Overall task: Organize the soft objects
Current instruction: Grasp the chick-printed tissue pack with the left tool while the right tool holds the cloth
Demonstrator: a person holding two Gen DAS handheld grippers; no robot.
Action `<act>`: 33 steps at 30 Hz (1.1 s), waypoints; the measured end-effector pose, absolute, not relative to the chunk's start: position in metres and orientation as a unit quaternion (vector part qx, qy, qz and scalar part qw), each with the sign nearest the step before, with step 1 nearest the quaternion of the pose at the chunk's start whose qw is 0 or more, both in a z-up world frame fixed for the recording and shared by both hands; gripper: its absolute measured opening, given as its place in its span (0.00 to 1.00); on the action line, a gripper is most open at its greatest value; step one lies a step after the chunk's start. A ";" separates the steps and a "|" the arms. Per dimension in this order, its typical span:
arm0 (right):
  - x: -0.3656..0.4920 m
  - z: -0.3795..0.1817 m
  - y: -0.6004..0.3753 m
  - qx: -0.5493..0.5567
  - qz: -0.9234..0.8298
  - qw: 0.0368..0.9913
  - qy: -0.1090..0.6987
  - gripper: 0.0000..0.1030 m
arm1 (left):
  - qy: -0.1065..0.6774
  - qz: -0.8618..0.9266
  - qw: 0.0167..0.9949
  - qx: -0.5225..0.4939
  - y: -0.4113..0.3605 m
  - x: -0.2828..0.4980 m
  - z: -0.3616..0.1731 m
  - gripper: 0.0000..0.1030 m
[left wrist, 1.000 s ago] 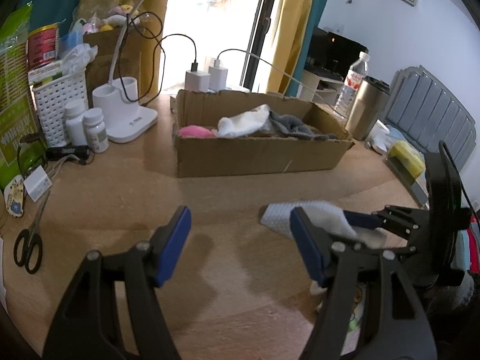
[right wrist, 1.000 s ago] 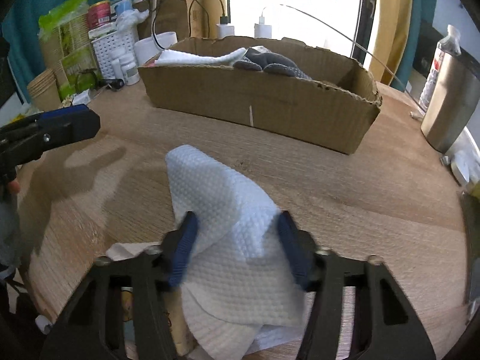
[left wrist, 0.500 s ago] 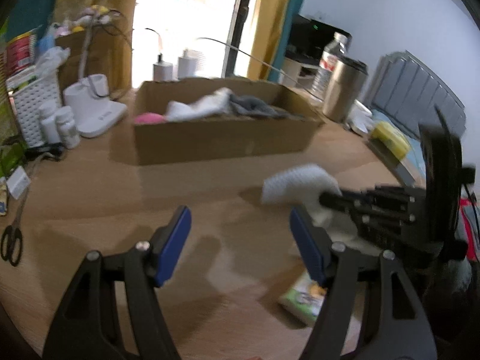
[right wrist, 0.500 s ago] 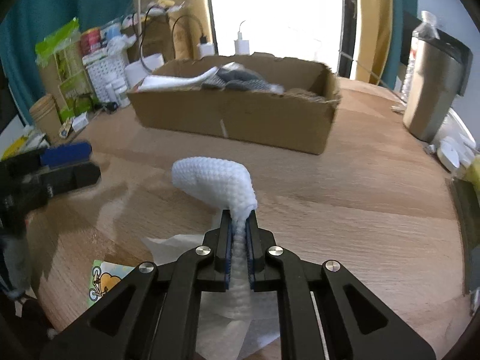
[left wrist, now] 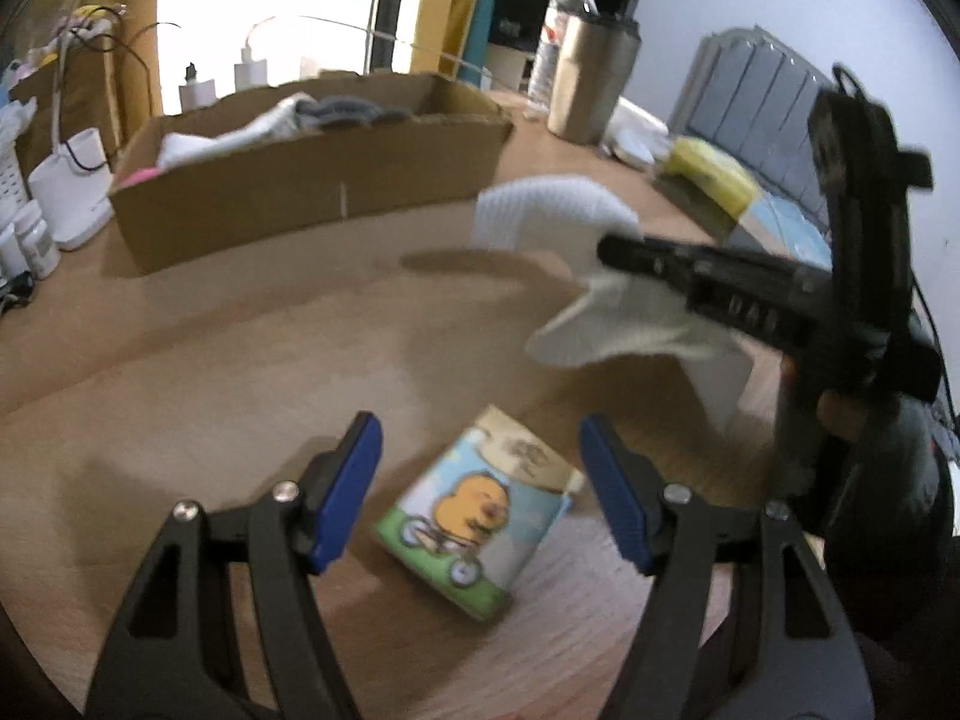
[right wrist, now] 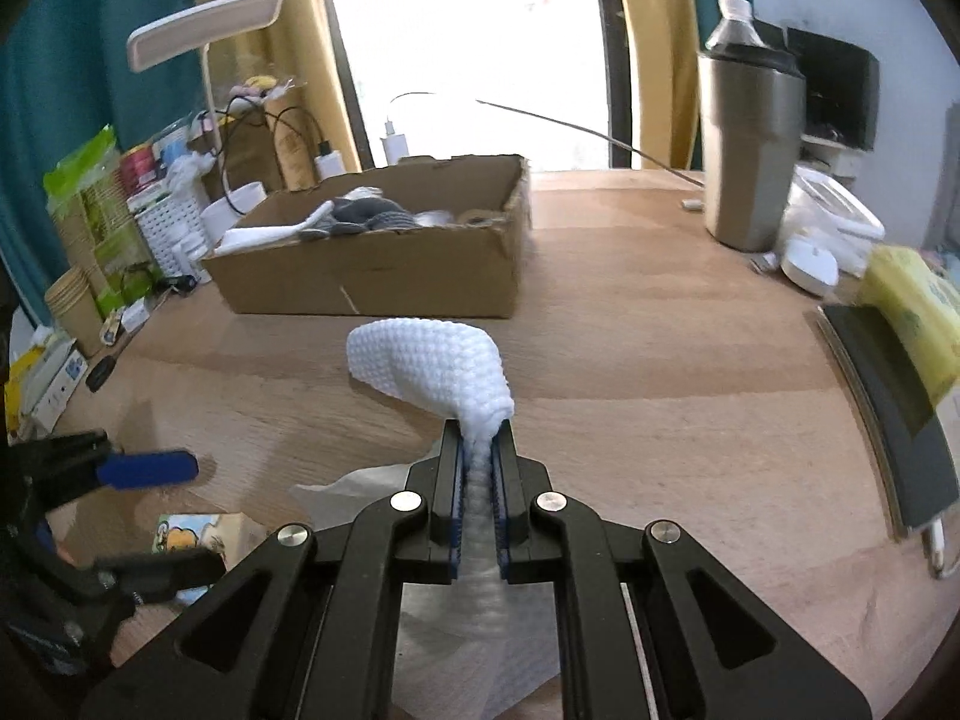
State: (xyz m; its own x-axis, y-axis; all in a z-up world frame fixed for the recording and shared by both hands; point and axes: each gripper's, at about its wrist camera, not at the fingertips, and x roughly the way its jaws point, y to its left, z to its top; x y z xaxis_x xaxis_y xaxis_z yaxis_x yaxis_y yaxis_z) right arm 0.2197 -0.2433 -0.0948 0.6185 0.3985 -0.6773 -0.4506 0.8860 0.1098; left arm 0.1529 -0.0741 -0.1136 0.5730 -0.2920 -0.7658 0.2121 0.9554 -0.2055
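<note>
My right gripper (right wrist: 477, 450) is shut on a white waffle-textured cloth (right wrist: 432, 363) and holds it lifted above the wooden table; the cloth's end droops forward. In the left wrist view the same cloth (left wrist: 552, 210) hangs from the right gripper (left wrist: 618, 252) at the right. My left gripper (left wrist: 480, 468) is open and empty, its blue pads either side of a small tissue pack with a yellow duck (left wrist: 480, 510) lying on the table. A cardboard box (right wrist: 372, 264) holding white and grey soft items stands beyond.
A steel tumbler (right wrist: 750, 144) and a water bottle stand at the back right. A yellow pack (right wrist: 912, 312) and a dark tray lie at the right edge. A white lamp (right wrist: 204, 30), a basket, bottles and paper cups crowd the left side.
My right gripper closed on the white cloth and lifted it. My left gripper swung right and down; the duck tissue pack now lies between its open fingers.
</note>
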 end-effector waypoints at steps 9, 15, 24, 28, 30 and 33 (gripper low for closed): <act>0.217 -0.099 -0.257 -0.033 0.227 0.899 0.374 0.10 | 0.457 -0.137 0.878 -0.013 -0.093 0.151 -0.128 0.68; 0.220 -0.100 -0.260 -0.030 0.217 0.897 0.384 0.50 | 0.452 -0.137 0.881 -0.019 -0.089 0.149 -0.128 0.67; 0.223 -0.112 -0.250 -0.063 0.209 0.883 0.417 0.56 | 0.439 -0.146 0.886 -0.026 -0.083 0.147 -0.124 0.50; 0.221 -0.115 -0.242 -0.092 0.203 0.883 0.414 0.42 | 0.426 -0.145 0.892 -0.036 -0.075 0.144 -0.119 0.50; 0.220 -0.116 -0.239 -0.104 0.199 0.883 0.411 0.32 | 0.421 -0.143 0.895 -0.043 -0.070 0.144 -0.117 0.50; 0.220 -0.116 -0.236 -0.113 0.198 0.884 0.409 0.11 | 0.412 -0.140 0.899 -0.052 -0.062 0.145 -0.112 0.50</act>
State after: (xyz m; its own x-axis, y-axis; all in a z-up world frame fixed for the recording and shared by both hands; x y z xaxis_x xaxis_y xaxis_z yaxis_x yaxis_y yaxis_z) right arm 0.2202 -0.2361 -0.1163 0.5873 0.2579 -0.7672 -0.4421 0.8962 -0.0372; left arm 0.1448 -0.0618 -0.1116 0.6214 -0.2945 -0.7261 0.2081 0.9554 -0.2095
